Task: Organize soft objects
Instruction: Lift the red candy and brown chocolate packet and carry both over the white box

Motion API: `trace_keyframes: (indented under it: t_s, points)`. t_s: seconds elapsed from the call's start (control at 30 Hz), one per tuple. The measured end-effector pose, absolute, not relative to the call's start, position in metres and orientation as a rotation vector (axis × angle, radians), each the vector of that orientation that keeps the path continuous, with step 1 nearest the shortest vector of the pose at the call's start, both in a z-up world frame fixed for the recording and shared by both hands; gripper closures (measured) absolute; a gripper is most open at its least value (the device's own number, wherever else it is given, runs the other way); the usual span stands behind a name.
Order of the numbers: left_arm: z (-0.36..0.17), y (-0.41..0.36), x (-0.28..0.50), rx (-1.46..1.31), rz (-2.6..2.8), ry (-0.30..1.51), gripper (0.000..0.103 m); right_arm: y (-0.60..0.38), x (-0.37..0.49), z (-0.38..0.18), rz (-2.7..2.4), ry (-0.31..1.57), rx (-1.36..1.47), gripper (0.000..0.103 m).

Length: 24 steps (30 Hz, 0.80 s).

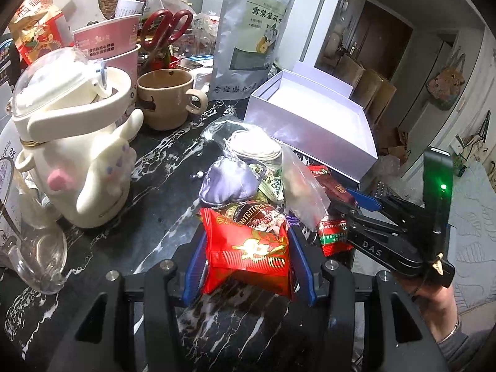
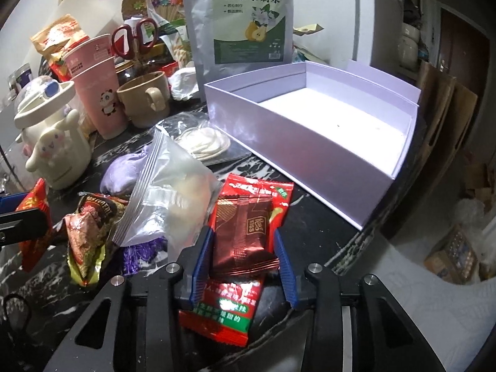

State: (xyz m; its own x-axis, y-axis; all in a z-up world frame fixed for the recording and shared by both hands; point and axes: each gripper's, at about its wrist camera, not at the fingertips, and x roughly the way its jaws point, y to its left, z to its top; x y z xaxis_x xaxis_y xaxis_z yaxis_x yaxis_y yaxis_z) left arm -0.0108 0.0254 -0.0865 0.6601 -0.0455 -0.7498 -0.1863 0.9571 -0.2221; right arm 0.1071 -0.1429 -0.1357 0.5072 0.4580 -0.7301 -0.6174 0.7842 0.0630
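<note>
My left gripper (image 1: 248, 248) is shut on a red snack packet (image 1: 248, 251) with gold print, on the black marble table. My right gripper (image 2: 245, 245) has its jaws around a dark red wafer packet (image 2: 243, 235) that lies on a red-and-green packet (image 2: 229, 307); it also shows in the left wrist view (image 1: 356, 207). A pile of soft things lies between them: a clear zip bag (image 2: 173, 198), a purple satin pouch (image 1: 226, 183), a gold-and-brown wrapper (image 2: 90, 232). The open white box (image 2: 325, 136) stands empty at the right.
A cream cartoon kettle (image 1: 74, 142), a beige mug (image 1: 164, 99), pink paper cups (image 2: 99, 90), red scissors (image 1: 167, 28) and a silver tea pouch (image 2: 245, 21) crowd the back and left. A glass cup (image 1: 34, 248) is near left. The table edge (image 2: 350, 248) runs at the right.
</note>
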Motion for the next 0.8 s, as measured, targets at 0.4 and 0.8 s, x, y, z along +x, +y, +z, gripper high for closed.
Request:
trace_keyframes:
  t_s: [0.4, 0.8]
  points:
    - [-0.081, 0.02, -0.029, -0.294, 0.084, 0.82, 0.053, -0.174, 0.081, -0.113, 0.611, 0.794, -0.135, 0.064]
    - [-0.07, -0.005, -0.05, -0.273, 0.063, 0.79, 0.053, -0.21, 0.029, -0.093, 0.614, 0.785, -0.059, 0.064]
